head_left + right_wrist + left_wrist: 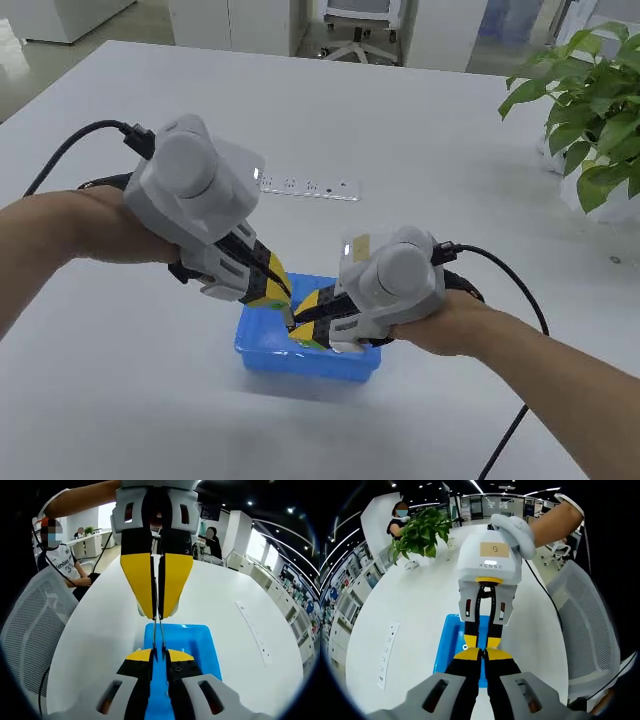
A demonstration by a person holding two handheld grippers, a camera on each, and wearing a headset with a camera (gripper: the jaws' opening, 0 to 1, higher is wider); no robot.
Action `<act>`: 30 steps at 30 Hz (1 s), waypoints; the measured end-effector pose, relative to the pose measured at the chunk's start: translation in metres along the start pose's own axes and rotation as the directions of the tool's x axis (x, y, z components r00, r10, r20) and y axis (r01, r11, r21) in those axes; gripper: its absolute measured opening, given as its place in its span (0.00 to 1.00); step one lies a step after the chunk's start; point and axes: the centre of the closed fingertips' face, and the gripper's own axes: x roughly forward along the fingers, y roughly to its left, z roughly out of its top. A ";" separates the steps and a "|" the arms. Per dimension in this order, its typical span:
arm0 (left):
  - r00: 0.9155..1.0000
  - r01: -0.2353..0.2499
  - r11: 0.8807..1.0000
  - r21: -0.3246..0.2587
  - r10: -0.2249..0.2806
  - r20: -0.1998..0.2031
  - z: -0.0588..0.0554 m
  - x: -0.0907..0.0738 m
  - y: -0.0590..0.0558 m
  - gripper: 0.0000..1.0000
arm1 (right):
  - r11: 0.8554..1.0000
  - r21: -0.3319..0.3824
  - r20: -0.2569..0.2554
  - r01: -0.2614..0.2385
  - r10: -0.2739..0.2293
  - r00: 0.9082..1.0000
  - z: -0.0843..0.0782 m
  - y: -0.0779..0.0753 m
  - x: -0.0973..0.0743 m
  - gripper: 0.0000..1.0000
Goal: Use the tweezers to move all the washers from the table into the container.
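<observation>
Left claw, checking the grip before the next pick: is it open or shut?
Shut. In the right gripper view the left claw has its yellow jaws closed on the thin tweezers, above the blue container.

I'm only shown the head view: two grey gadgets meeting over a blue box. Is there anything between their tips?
Observer: Yes. The right gripper view shows thin metal tweezers running from the left gripper to the right gripper.
Visitor: Which one is holding them?
Observer: Both, it seems. The left gripper's yellow jaws are closed on one end, and the right gripper's jaws pinch the other.
Visitor: Is anyone else around?
Observer: The left gripper view shows a person behind the potted plant.
</observation>
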 end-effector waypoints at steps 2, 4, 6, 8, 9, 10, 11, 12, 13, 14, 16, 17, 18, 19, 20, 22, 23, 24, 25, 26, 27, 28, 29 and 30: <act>1.000 0.003 1.000 0.001 -0.003 0.007 0.002 -0.001 -0.001 0.06 | 1.000 0.003 0.007 -0.005 0.005 1.000 0.002 0.001 0.000 0.12; 1.000 0.001 1.000 0.003 -0.001 0.011 0.003 -0.002 -0.001 0.06 | 1.000 -0.003 0.012 -0.003 0.003 1.000 0.003 0.002 -0.001 0.11; 1.000 0.001 1.000 0.002 -0.001 0.021 0.005 -0.003 -0.002 0.06 | 1.000 0.004 0.025 -0.006 0.006 1.000 0.005 0.002 -0.002 0.11; 1.000 0.000 1.000 0.004 0.000 0.022 0.006 -0.004 -0.002 0.06 | 1.000 0.004 0.030 0.001 -0.001 1.000 0.006 0.002 -0.003 0.12; 1.000 -0.002 1.000 0.004 0.002 0.021 0.006 -0.004 -0.002 0.06 | 1.000 0.006 0.032 0.002 -0.002 0.999 0.006 0.002 -0.003 0.12; 1.000 -0.002 1.000 0.003 0.002 0.021 0.006 -0.005 -0.003 0.06 | 1.000 0.005 0.032 0.002 -0.002 0.999 0.006 0.002 -0.003 0.12; 1.000 -0.002 1.000 0.004 0.002 0.021 0.006 -0.005 -0.003 0.06 | 1.000 0.004 0.033 0.002 -0.002 0.999 0.006 0.002 -0.003 0.12; 1.000 -0.002 1.000 0.005 0.002 0.022 0.006 -0.005 -0.004 0.06 | 1.000 0.007 0.037 -0.001 0.000 0.999 0.007 0.004 -0.004 0.12; 1.000 -0.001 1.000 0.004 0.001 0.023 0.007 -0.005 -0.004 0.06 | 1.000 0.007 0.038 -0.002 0.002 0.999 0.007 0.004 -0.004 0.12; 1.000 -0.002 1.000 0.006 0.001 0.023 0.007 -0.005 -0.005 0.06 | 1.000 0.006 0.039 -0.002 0.001 0.999 0.008 0.005 -0.004 0.12; 1.000 -0.002 1.000 0.006 0.002 0.023 0.007 -0.006 -0.005 0.06 | 1.000 0.007 0.043 -0.006 0.006 0.999 0.008 0.006 -0.004 0.12; 1.000 -0.003 1.000 0.007 0.002 0.024 0.008 -0.006 -0.006 0.06 | 1.000 0.005 0.044 -0.009 0.009 0.999 0.009 0.007 -0.004 0.12; 1.000 -0.004 1.000 0.009 0.004 0.026 0.008 -0.007 -0.006 0.06 | 1.000 0.004 0.044 -0.009 0.008 0.999 0.009 0.007 -0.004 0.12; 1.000 -0.004 1.000 0.008 0.004 0.028 0.009 -0.007 -0.006 0.06 | 1.000 0.003 0.046 -0.006 0.006 0.999 0.010 0.006 -0.004 0.12; 1.000 -0.005 1.000 0.008 0.005 0.028 0.009 -0.007 -0.006 0.06 | 1.000 0.004 0.049 -0.006 0.006 0.999 0.010 0.007 -0.004 0.12; 1.000 -0.006 1.000 0.008 0.006 0.028 0.010 -0.007 -0.006 0.06 | 1.000 0.004 0.056 -0.004 0.004 0.998 0.012 0.006 -0.005 0.12; 1.000 -0.008 1.000 0.009 0.008 0.027 0.009 -0.007 -0.006 0.06 | 1.000 0.002 0.052 -0.002 0.002 0.999 0.012 0.006 -0.005 0.12; 1.000 -0.009 1.000 0.008 0.008 0.028 0.010 -0.008 -0.006 0.06 | 1.000 0.004 0.053 -0.004 0.004 0.999 0.012 0.006 -0.005 0.12; 1.000 -0.008 1.000 0.008 0.008 0.029 0.010 -0.008 -0.006 0.06 | 1.000 0.005 0.055 -0.005 0.004 0.998 0.012 0.007 -0.005 0.11; 1.000 -0.009 1.000 0.008 0.009 0.030 0.010 -0.008 -0.006 0.06 | 1.000 0.004 0.055 -0.002 0.002 0.998 0.012 0.006 -0.006 0.11; 1.000 -0.010 1.000 0.008 0.010 0.028 0.010 -0.008 -0.006 0.06 | 1.000 0.005 0.054 -0.002 0.002 0.999 0.012 0.007 -0.006 0.11; 1.000 -0.010 1.000 0.007 0.010 0.027 0.010 -0.008 -0.006 0.06 | 1.000 0.004 0.053 -0.002 0.002 0.999 0.012 0.007 -0.006 0.10; 1.000 -0.010 1.000 0.007 0.010 0.026 0.009 -0.008 -0.006 0.06 | 1.000 0.003 0.051 -0.001 0.001 0.999 0.011 0.007 -0.006 0.10; 1.000 -0.010 1.000 0.007 0.010 0.024 0.009 -0.009 -0.007 0.06 | 1.000 0.000 0.049 0.000 0.000 0.999 0.011 0.008 -0.007 0.09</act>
